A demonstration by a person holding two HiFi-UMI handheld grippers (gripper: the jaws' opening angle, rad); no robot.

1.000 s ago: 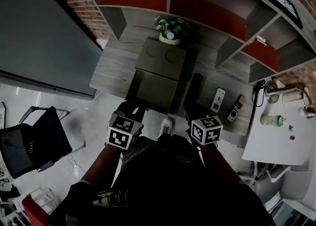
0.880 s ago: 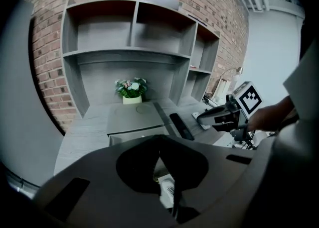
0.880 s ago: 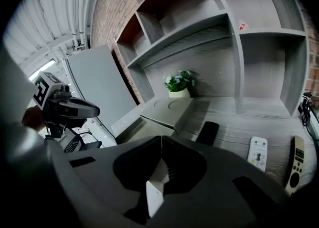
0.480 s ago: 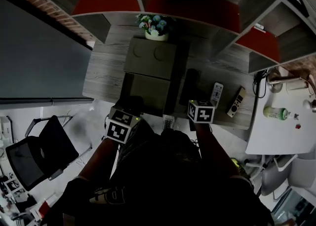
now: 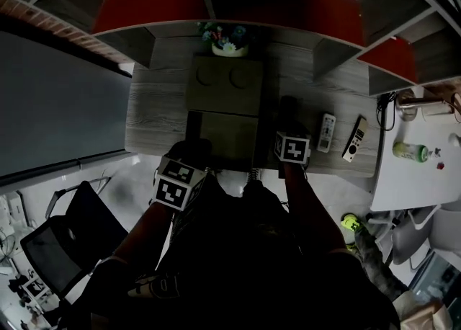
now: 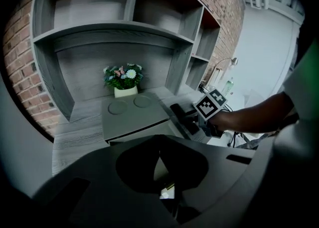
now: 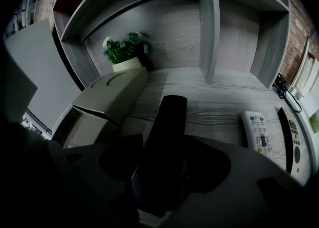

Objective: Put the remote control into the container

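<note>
A long black remote control [image 5: 287, 114] [image 7: 167, 122] lies on the grey wooden desk [image 5: 158, 116], just right of the olive-grey container [image 5: 227, 137] [image 7: 107, 97]. The container's lid [image 5: 225, 85] [image 6: 132, 115] is folded back. My right gripper [image 5: 287, 132] [image 7: 162, 172] is down over the near end of the black remote. Its jaws have just been opening and now stand wide, one on each side of the remote. My left gripper [image 5: 191, 154] [image 6: 160, 151] hovers at the desk's front edge before the container, its jaws together and empty.
A white remote [image 5: 326, 132] [image 7: 258, 133] and a dark, silver-edged remote [image 5: 354, 139] [image 7: 291, 140] lie to the right on the desk. A flower pot [image 5: 229, 39] [image 6: 124, 80] stands behind the container under the shelves. A white table with a bottle [image 5: 410, 151] adjoins on the right.
My right gripper has come forward and down from the desk's front edge onto the black remote. The left gripper has edged toward the container. The head view has shifted forward.
</note>
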